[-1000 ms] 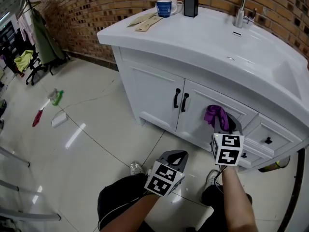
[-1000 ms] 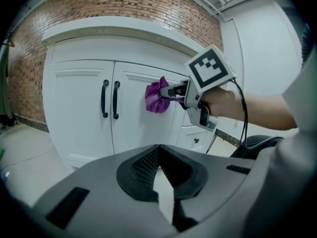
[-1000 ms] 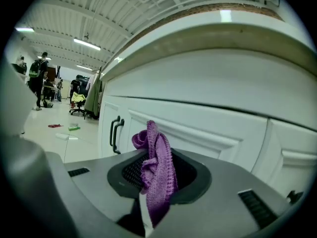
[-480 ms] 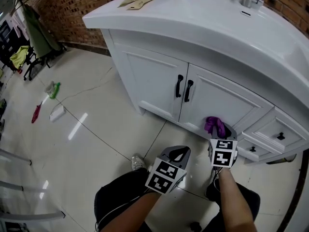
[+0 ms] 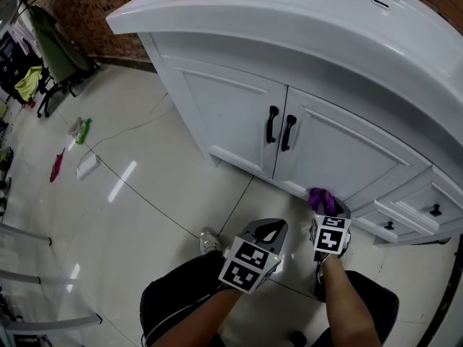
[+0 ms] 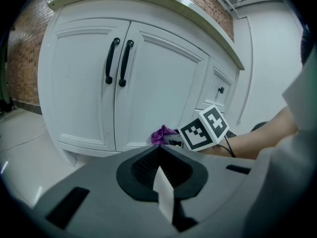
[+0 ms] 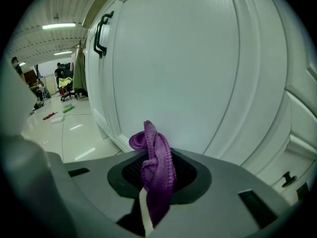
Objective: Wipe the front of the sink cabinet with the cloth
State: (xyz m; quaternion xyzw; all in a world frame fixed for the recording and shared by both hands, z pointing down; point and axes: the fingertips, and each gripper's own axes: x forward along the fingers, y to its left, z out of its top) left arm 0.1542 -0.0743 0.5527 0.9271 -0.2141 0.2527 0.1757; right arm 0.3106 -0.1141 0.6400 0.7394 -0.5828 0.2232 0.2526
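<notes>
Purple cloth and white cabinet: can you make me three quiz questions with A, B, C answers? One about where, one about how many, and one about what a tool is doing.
1. Where is the purple cloth?
A) Up on the countertop
B) Down low at the front of the cabinet
C) On the floor by the chairs

2. How many long black handles are on the two doors?
A) One
B) Two
C) Five

3. What is the right tool doing?
A) It is open and empty
B) It is holding a mug
C) It is shut on the cloth

Answers:
1 B, because the head view shows the cloth near the doors' bottom edge.
2 B, because each door has one bar.
3 C, because the right gripper view shows the cloth pinched between its jaws.
</notes>
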